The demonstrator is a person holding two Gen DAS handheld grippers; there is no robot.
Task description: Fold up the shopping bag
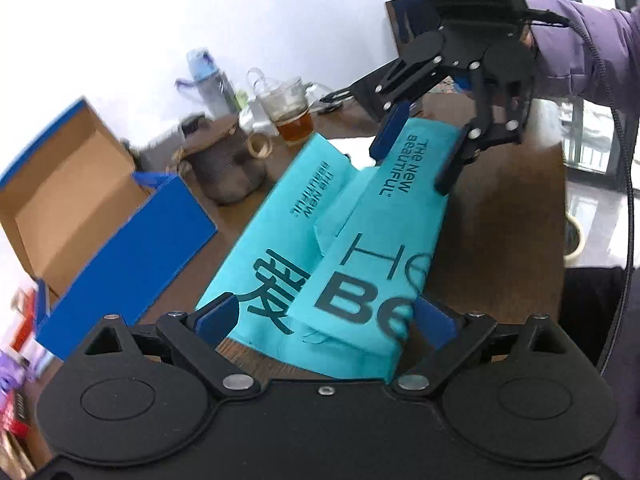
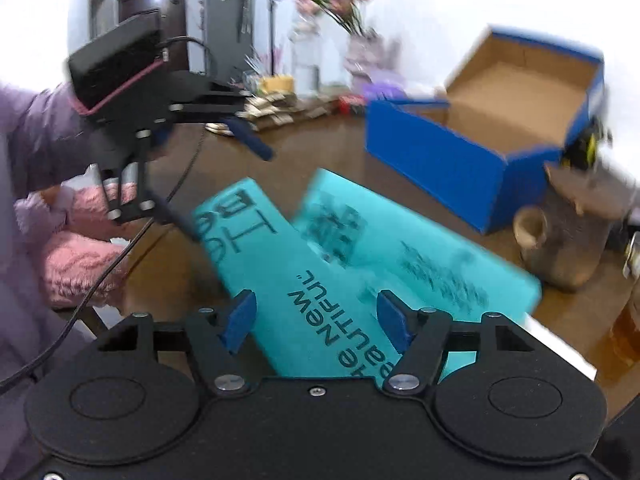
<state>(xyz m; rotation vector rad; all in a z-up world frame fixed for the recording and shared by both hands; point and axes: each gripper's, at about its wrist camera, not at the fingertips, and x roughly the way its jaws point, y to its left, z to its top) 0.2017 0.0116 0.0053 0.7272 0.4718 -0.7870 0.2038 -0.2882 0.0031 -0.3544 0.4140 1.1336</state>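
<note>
A turquoise shopping bag (image 1: pixel 320 240) with dark lettering lies flat on the brown table, one long side folded over the middle. My left gripper (image 1: pixel 326 320) is open, its blue pads on either side of the bag's near end. My right gripper (image 1: pixel 414 156) is open over the bag's far end. In the right wrist view the bag (image 2: pixel 344 264) runs away from my open right gripper (image 2: pixel 316 316), and my left gripper (image 2: pixel 228 192) hovers open above its far end.
An open blue cardboard box (image 1: pixel 104 216) (image 2: pixel 492 128) stands beside the bag. A dark ceramic pot (image 1: pixel 228 172) (image 2: pixel 560 236), a glass of tea (image 1: pixel 292 114) and a water bottle (image 1: pixel 212 80) stand behind it. A pink cloth (image 2: pixel 76 248) lies at the table's edge.
</note>
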